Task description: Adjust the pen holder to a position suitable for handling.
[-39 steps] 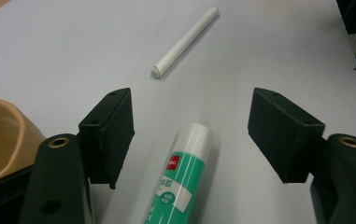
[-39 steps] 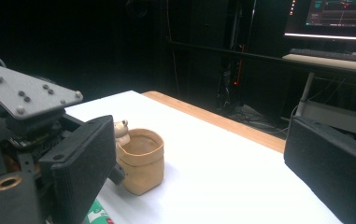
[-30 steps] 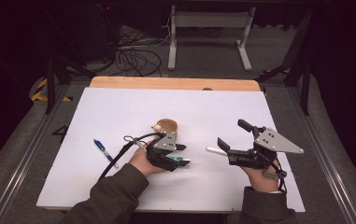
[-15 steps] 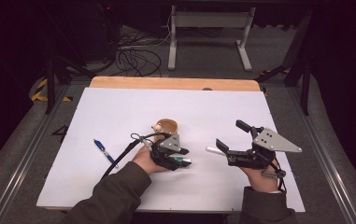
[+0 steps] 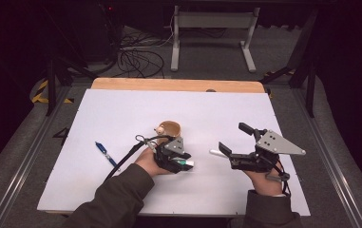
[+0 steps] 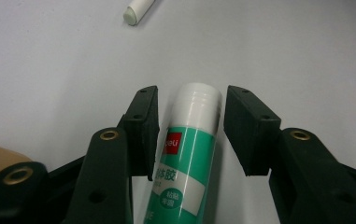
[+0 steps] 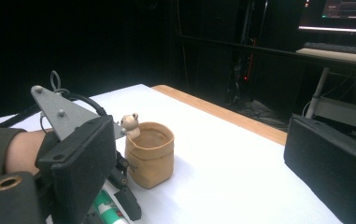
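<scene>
A green and white glue stick [image 6: 185,158] lies flat on the white tabletop [image 5: 121,114]. My left gripper [image 6: 192,107] is open, one jaw on each side of the stick's white cap end and a thin gap beside each pad. In the high view the left gripper [image 5: 186,160] points right over the glue stick [image 5: 188,164]. My right gripper [image 5: 232,137] hovers to its right, open and with nothing between its widely spread jaws. A small white stick [image 5: 215,153] lies between the two grippers, and its end [image 6: 138,10] is visible ahead of the left jaws.
A tan pouch-like cup [image 5: 170,130] with a small bear figure [image 7: 130,123] on its rim stands just behind the left hand. A blue pen [image 5: 103,152] lies to the left. The table's wooden far edge [image 5: 178,84] borders a dark floor with cables.
My left gripper has slid a little nearer and to the right along the glue stick, which stays in place. The right gripper has hardly moved.
</scene>
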### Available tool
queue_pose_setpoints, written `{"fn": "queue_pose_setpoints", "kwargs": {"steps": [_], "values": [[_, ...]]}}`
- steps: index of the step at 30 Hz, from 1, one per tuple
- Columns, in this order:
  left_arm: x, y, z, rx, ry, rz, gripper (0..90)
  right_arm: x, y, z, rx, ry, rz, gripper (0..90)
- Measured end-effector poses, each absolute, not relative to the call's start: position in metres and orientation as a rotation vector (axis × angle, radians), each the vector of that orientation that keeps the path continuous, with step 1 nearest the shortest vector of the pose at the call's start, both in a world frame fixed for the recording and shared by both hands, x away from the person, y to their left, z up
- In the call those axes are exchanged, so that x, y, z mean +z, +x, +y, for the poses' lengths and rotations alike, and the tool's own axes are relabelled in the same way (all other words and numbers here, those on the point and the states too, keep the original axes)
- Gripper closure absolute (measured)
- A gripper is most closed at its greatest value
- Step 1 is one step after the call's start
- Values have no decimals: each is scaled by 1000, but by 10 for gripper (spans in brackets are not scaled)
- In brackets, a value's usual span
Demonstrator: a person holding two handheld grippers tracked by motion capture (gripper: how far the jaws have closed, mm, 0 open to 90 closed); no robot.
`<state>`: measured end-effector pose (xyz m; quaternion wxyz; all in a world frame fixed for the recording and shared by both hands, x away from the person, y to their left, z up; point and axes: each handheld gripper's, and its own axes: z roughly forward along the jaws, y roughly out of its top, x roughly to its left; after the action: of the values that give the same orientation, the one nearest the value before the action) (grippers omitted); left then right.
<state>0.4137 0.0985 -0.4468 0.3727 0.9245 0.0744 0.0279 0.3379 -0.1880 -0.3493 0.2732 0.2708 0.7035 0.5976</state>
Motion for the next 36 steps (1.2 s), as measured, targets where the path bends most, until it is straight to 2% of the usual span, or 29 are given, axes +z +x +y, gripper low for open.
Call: {"fn": "queue_pose_setpoints", "kwargs": {"steps": [13, 16, 28, 33, 36], "values": [[-452, 417, 97, 66, 2407, 182, 585, -350, 338, -187, 1606, 724, 1909, 101], [-452, 417, 96, 76, 2417, 168, 641, -350, 339, -186, 1602, 718, 1911, 101], [-451, 415, 95, 94, 2430, 173, 647, -351, 339, -184, 1601, 715, 1924, 106], [-446, 414, 97, 118, 2399, 211, 647, -351, 339, -184, 1600, 718, 1925, 108], [-437, 411, 100, 144, 2321, 226, 647, -352, 340, -183, 1600, 721, 1921, 112]]}}
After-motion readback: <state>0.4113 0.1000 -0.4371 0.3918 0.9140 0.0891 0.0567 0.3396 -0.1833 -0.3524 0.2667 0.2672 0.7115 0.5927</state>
